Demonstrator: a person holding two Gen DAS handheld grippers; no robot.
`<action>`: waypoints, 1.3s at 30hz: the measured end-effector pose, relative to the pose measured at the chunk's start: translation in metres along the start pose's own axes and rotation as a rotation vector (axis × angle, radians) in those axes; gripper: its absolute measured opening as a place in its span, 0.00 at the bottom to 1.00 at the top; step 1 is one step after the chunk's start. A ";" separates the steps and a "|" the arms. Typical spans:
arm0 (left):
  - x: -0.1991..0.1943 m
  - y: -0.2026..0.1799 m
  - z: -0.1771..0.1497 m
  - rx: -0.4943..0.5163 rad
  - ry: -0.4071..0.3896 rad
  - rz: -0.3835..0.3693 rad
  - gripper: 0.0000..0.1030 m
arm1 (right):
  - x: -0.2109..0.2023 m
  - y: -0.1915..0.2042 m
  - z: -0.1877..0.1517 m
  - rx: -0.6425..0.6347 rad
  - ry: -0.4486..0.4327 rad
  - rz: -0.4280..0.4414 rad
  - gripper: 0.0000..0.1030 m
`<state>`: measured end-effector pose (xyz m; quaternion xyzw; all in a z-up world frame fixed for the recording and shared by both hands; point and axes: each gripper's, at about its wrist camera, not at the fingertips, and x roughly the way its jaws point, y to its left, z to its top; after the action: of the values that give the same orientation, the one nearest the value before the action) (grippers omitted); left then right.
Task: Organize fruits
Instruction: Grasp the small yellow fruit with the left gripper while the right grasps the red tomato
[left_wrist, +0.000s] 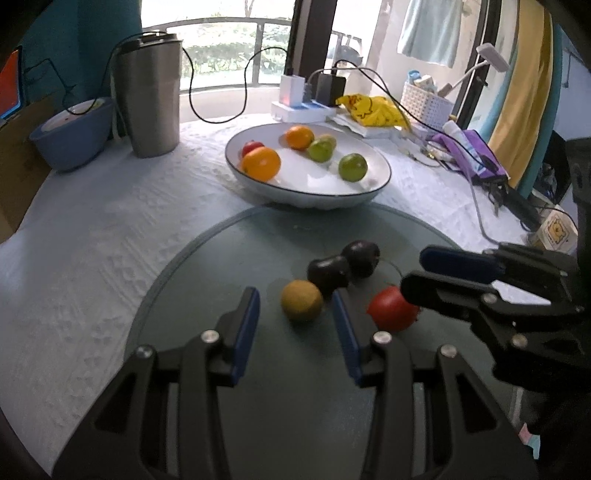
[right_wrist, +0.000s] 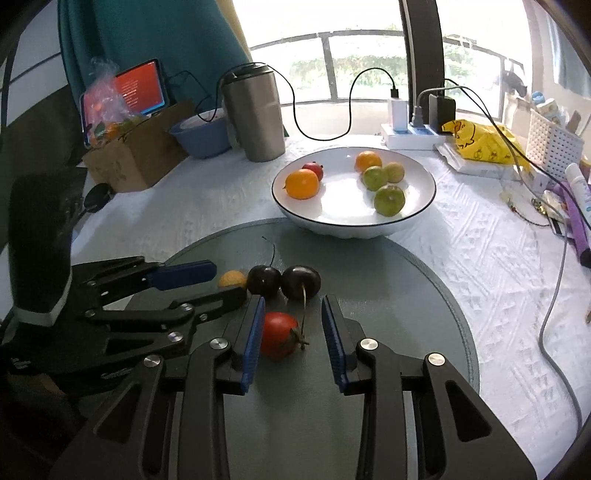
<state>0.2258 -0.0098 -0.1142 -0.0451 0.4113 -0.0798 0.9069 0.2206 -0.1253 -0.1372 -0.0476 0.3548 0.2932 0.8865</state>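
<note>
Both my grippers released over the round grey mat (right_wrist: 388, 266), fruit between the jaws but not clamped.

The white-clothed tabletop (right_wrist: 480, 240) carries the mat at its near edge. The white bowl (right_wrist: 424, 206) stands just past the mat's far edge and holds oranges, green fruit and one red one. My left gripper (left_wrist: 294, 293) is spread wide, and the yellow-brown fruit (left_wrist: 302, 310) sits on the mat between its fingers, closer to the right one. My right gripper (right_wrist: 293, 298) straddles the red tomato (right_wrist: 279, 334). Its left pad is against the tomato and its right pad stands clear of it. Two dark cherries (right_wrist: 264, 280) touch each other mid-mat, just beyond both grippers.
</note>
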 end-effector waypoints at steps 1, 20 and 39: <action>0.001 0.000 0.000 0.000 0.002 0.000 0.40 | 0.000 0.000 -0.001 0.003 0.001 0.006 0.33; -0.018 0.008 -0.010 -0.007 -0.024 -0.031 0.25 | 0.002 0.024 -0.004 -0.079 0.006 0.019 0.33; -0.032 0.010 -0.013 -0.029 -0.056 -0.031 0.25 | 0.028 0.013 -0.007 -0.111 0.086 -0.073 0.30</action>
<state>0.1964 0.0058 -0.1008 -0.0669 0.3859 -0.0866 0.9160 0.2255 -0.1033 -0.1594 -0.1219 0.3737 0.2775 0.8766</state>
